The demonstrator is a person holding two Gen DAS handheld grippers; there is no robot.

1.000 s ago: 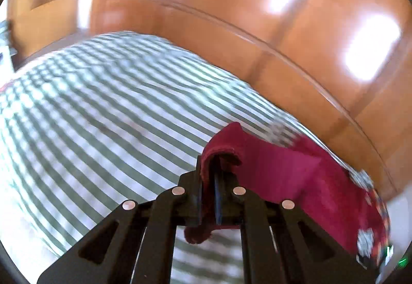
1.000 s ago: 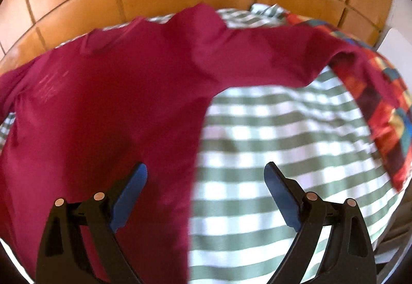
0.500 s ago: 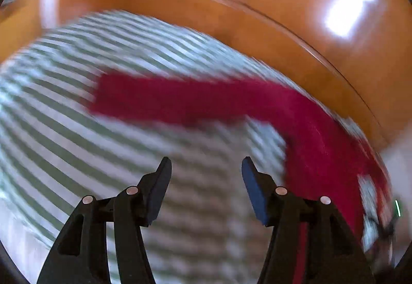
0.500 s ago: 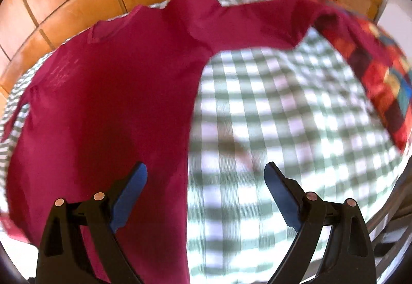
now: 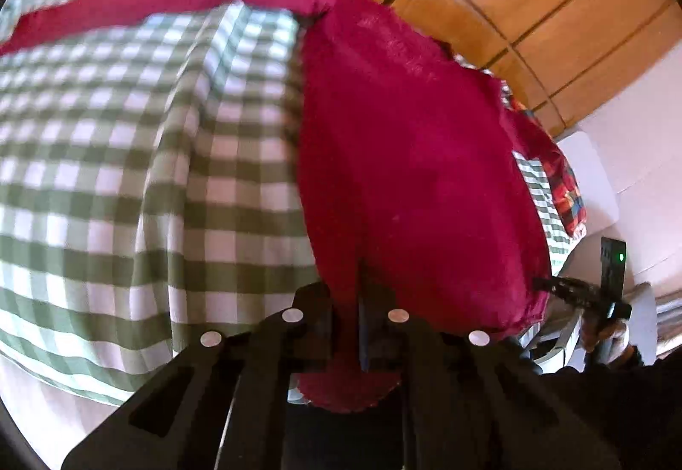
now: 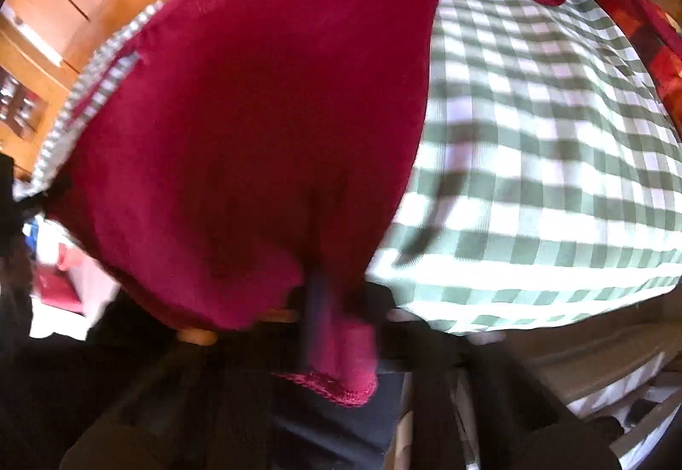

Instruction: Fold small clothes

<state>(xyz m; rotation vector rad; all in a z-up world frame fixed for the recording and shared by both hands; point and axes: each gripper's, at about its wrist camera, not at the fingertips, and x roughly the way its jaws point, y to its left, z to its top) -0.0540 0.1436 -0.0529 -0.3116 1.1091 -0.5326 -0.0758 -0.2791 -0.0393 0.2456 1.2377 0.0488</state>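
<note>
Where tongs [image 5: 360,325] gaped before, both pinch shirt [image 5: 409,171] hem

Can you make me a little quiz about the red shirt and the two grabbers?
1. True or false: both grippers are shut on the red shirt.
2. What pattern is the cloth under the shirt? A dots, B green-and-white checks, C plain blue.
3. Which part of the shirt does the left gripper pinch?

Key
1. True; the right gripper pinches it too.
2. B.
3. Its near edge, the hem.
</note>
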